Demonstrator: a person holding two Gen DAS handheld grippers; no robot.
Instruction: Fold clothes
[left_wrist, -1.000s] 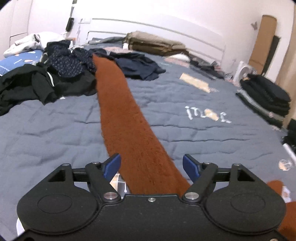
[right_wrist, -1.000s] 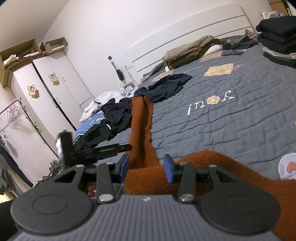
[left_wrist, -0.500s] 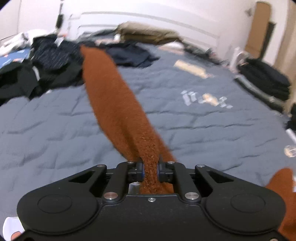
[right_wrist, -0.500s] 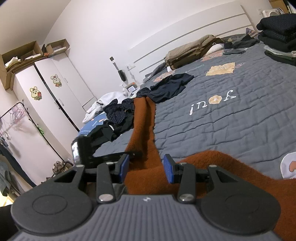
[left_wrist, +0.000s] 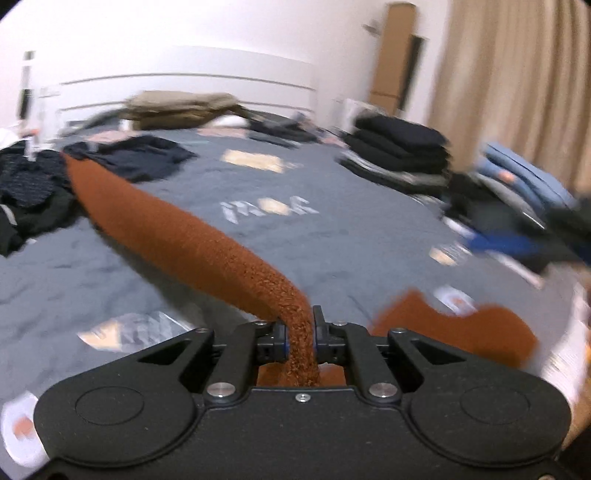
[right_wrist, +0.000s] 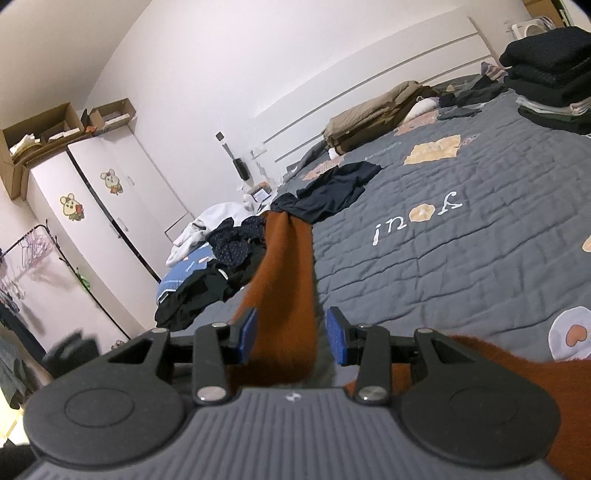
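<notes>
A grey quilted bedspread (right_wrist: 461, 266) is filling most of both views, with pale letters stitched near the middle of the frame. On it, a long rust-brown fleece garment (left_wrist: 177, 236) is stretching from the upper left of the left wrist view down to the lower centre, lifted off the quilt at the near end; another part of it is lying at the lower right. In the right wrist view the same garment is running from the centre down to the bottom edge.

A pile of dark unfolded clothes (right_wrist: 221, 266) is lying at the left centre, touching the far end of the garment. A stack of folded dark clothes (right_wrist: 546, 59) is sitting at the upper right, and a folded khaki pile (right_wrist: 373, 118) is resting near the white headboard (right_wrist: 369, 77).

The left gripper (left_wrist: 300, 338) is clamped on the brown fabric (its jaws have just been closing). The right gripper (right_wrist: 291, 334) is standing apart, the fabric passing between its blue pads (right_wrist: 337, 334), though I cannot tell if they touch it.
</notes>
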